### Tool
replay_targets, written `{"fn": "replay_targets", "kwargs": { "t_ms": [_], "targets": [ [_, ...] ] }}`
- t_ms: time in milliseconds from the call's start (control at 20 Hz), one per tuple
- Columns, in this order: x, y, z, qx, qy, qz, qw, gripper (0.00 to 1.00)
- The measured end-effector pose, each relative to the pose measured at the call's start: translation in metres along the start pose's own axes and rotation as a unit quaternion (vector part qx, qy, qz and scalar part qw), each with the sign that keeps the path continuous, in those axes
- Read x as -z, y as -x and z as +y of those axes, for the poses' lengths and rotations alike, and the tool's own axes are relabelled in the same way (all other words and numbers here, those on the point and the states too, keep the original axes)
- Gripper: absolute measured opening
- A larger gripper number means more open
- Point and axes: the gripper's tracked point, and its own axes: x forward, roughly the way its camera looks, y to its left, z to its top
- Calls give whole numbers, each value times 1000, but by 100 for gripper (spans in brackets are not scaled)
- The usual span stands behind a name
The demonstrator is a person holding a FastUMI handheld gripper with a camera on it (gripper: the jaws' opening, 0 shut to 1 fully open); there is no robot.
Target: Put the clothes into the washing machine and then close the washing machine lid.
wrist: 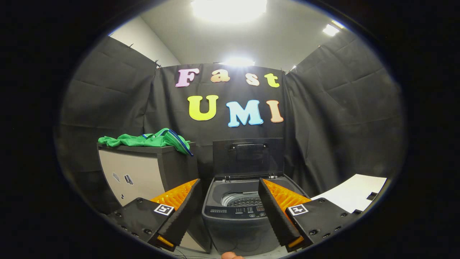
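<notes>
A small grey top-loading washing machine (pixel 235 219) stands on the floor just ahead of my fingers, its lid (pixel 248 156) raised upright at the back and the drum (pixel 239 198) exposed. A green garment (pixel 149 139) with a blue and white trim lies crumpled on top of a cabinet (pixel 143 176), beyond my left finger and left of the machine. My gripper (pixel 229 183) is open, its fingers spread to either side of the machine's opening, with nothing between them.
The cabinet stands close against the washer's left side. A white sheet (pixel 354 196) lies on a surface to the right, beyond my right finger. Black cloth walls enclose the booth on three sides. A fingertip (pixel 230 255) peeks in below the washer.
</notes>
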Motion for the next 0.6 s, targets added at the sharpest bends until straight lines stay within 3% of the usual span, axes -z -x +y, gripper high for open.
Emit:
{"fn": "replay_targets", "kwargs": {
  "t_ms": [400,600],
  "targets": [
    [-16,1,4,-3,-1,-10,1000,99],
    [-41,-3,25,-39,-22,-10,999,97]
  ]
}}
